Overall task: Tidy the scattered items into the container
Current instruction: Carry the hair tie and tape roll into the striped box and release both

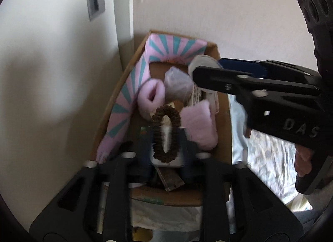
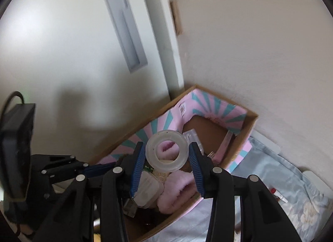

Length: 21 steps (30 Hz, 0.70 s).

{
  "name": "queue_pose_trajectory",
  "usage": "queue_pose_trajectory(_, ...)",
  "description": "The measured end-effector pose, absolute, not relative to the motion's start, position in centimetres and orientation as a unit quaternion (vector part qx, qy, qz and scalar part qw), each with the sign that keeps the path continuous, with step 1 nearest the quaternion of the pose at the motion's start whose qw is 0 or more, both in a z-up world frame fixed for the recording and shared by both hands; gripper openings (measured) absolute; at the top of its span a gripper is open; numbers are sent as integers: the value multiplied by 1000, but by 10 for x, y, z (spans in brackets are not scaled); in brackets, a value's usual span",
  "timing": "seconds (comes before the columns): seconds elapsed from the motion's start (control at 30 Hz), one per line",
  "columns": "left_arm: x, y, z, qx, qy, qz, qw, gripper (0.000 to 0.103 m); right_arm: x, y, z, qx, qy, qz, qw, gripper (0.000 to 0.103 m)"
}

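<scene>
Both claws hang over the cardboard box (image 2: 250, 124) tucked in the corner of the room, which fits dropping things straight in. The right claw (image 2: 167, 164) grips a clear ring of tape (image 2: 164, 151) by its outer edge, jaws partly closed on either side of it, so the ring hangs over the box's middle, not yet let go. The left claw (image 1: 165, 154) stands wide apart; a brown hair tie (image 1: 165, 133) sits between its tips, blurred, and no pad seems to press on it, so it looks loose and falling into the box. The box is already crowded: a pink-and-teal striped pad (image 1: 124, 96) lines the walls from seven round to one o'clock, fluffy pink slippers (image 2: 177, 192) lie at the centre, and a clear plastic case (image 2: 148, 192) sits at about seven o'clock from the tape. In the left view the right claw crosses in from three o'clock, close to the left one, so the two could bump. A floral bedsheet (image 2: 291, 190) spreads at four o'clock outside the box.
</scene>
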State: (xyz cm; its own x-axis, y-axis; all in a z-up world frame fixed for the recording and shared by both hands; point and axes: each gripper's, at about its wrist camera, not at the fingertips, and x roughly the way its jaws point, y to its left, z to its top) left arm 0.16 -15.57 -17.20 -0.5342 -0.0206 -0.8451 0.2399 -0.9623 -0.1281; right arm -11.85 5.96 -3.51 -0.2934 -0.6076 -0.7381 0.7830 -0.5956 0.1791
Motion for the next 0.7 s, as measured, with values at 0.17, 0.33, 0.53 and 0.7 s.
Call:
queue_pose_trajectory(0.17,14,-157,-159,449,107,-883,81,98,-118,63,-35,406,88,-800,432,61)
queue_pose_trajectory(0.33,9,-160,-160,461,114,-877,71,98,-127,90,-21,398,29,-812,427,77)
queue_pose_trajectory(0.53,6,-150,-151,454,103,-883,51,98,-141,142,-2,364,34,-850,379,77)
queue_pose_trajectory(0.7,-4,-128,-133,439,80,-895,22,98,-154,193,4,350,76,-873,331,77)
